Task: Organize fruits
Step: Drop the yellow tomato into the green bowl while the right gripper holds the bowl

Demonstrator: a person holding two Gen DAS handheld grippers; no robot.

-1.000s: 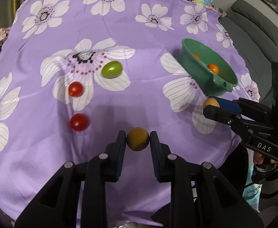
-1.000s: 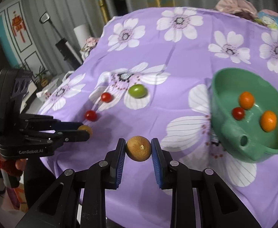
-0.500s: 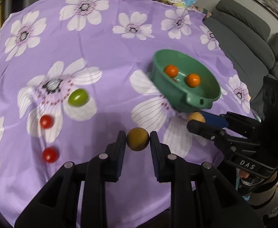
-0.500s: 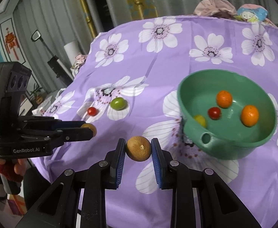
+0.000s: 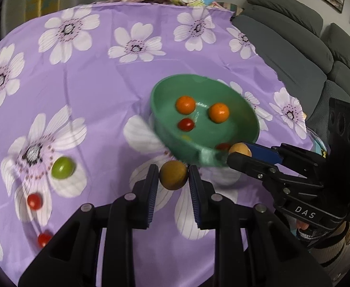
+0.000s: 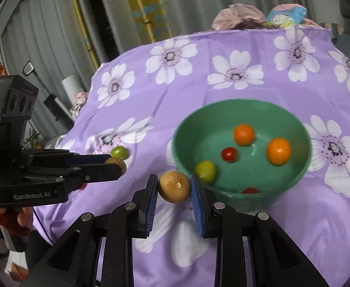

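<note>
Both claws, left [image 5: 173, 175] and right [image 6: 173, 186], still grip brown fruits, seemingly nearer the bowl [image 5: 165, 129].

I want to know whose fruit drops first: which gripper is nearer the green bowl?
Right. The right gripper, holding a brown fruit, is at the green bowl near rim. The left gripper, shut on its own brown fruit, is short of the rim, beside it.
</note>
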